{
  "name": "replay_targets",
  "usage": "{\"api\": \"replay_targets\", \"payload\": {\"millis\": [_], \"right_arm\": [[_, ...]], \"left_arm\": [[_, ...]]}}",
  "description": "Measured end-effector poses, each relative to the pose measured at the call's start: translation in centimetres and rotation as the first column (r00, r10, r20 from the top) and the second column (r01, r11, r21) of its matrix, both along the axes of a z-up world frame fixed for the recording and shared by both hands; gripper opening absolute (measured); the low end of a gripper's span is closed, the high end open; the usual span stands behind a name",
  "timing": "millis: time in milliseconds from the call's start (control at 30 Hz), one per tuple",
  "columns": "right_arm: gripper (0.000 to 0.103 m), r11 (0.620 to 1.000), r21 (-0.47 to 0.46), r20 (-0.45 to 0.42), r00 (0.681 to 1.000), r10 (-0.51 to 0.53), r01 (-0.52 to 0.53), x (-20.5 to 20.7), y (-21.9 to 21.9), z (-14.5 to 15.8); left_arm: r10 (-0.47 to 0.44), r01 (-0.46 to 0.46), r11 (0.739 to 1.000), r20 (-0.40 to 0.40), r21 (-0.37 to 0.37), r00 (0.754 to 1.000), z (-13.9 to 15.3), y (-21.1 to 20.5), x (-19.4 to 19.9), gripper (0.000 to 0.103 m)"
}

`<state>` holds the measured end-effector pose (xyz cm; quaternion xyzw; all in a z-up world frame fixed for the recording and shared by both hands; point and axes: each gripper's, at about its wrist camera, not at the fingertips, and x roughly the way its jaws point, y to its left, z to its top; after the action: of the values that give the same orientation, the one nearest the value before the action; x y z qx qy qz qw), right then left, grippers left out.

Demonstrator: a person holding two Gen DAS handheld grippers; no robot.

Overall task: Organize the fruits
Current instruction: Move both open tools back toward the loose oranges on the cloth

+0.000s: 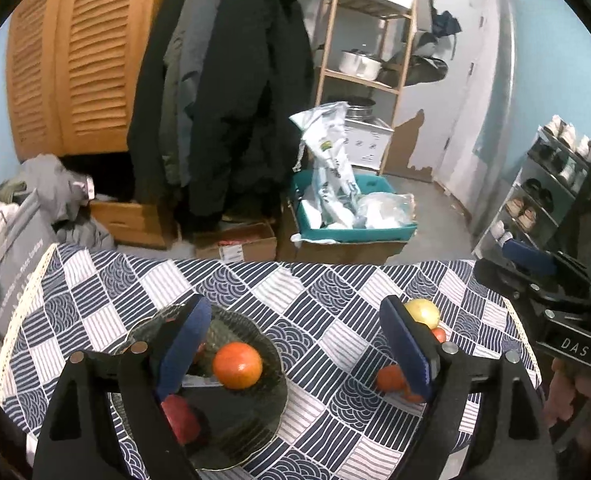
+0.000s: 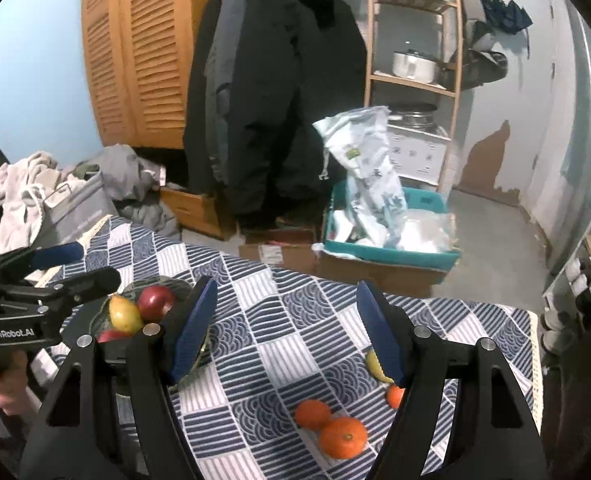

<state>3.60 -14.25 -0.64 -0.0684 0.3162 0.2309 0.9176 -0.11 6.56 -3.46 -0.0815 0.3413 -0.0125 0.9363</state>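
Note:
A dark glass plate (image 1: 231, 420) sits on the left of the table with an orange-red fruit (image 1: 237, 365) and a red apple (image 1: 181, 418) on it. My left gripper (image 1: 295, 348) hangs open above the plate, with nothing between its blue pads. From the right wrist view the plate (image 2: 175, 285) also holds a yellow pear (image 2: 124, 314) and a red apple (image 2: 155, 303), with the left gripper (image 2: 87, 266) over it. My right gripper (image 2: 287, 336) stands open above the cloth. Two oranges (image 2: 312, 414) (image 2: 343, 437), a small orange (image 2: 394, 396) and a yellow fruit (image 2: 375, 366) lie loose under it.
A blue-and-white patchwork cloth (image 1: 327, 292) covers the table, whose far edge drops to the floor. Beyond it stand cardboard boxes (image 1: 235, 246), a teal bin (image 1: 355, 232) of bags, hanging coats (image 1: 231, 92) and a wooden shelf (image 1: 359, 80). A shoe rack (image 1: 543, 192) stands at the right.

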Motion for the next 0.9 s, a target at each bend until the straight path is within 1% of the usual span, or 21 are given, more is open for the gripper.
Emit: {"api": "replay_targets", "payload": {"millis": [233, 367, 533, 600, 700, 900], "right_arm": [[0.074, 0.999, 0.012, 0.003, 0.999, -0.04, 0.039, -0.6, -3.2, 0.2], [0.074, 0.998, 0.018, 0.002, 0.998, -0.061, 0.06, -0.8, -4.9, 0.2], [0.074, 0.996, 0.023, -0.005, 0.996, -0.089, 0.089, -0.9, -6.7, 0.1], [0.074, 0.994, 0.022, -0.012, 0.995, -0.102, 0.103, -0.8, -7.4, -0.2], [0.074, 0.993, 0.018, -0.03, 0.993, -0.118, 0.118, -0.5, -8.2, -0.7], [0.074, 0.99, 0.015, -0.104, 0.985, -0.136, 0.139, 0.5, -9.4, -2.9]], "left_arm": [[-0.044, 0.044, 0.999, 0.0, 0.009, 0.999, 0.4, -2.3, 0.3, 0.088], [-0.059, 0.059, 0.998, 0.015, 0.024, 0.998, 0.7, -3.5, 0.1, 0.093], [-0.077, 0.076, 0.996, 0.022, 0.041, 0.997, 0.8, -4.8, 0.3, 0.096], [-0.083, 0.082, 0.996, 0.021, 0.047, 0.996, 0.6, -5.3, 0.5, 0.099], [-0.101, 0.1, 0.993, 0.018, 0.068, 0.995, 0.0, -6.3, 0.8, 0.1], [-0.146, 0.149, 0.982, -0.032, 0.115, 0.989, -2.0, -8.3, 1.9, 0.1]]}}
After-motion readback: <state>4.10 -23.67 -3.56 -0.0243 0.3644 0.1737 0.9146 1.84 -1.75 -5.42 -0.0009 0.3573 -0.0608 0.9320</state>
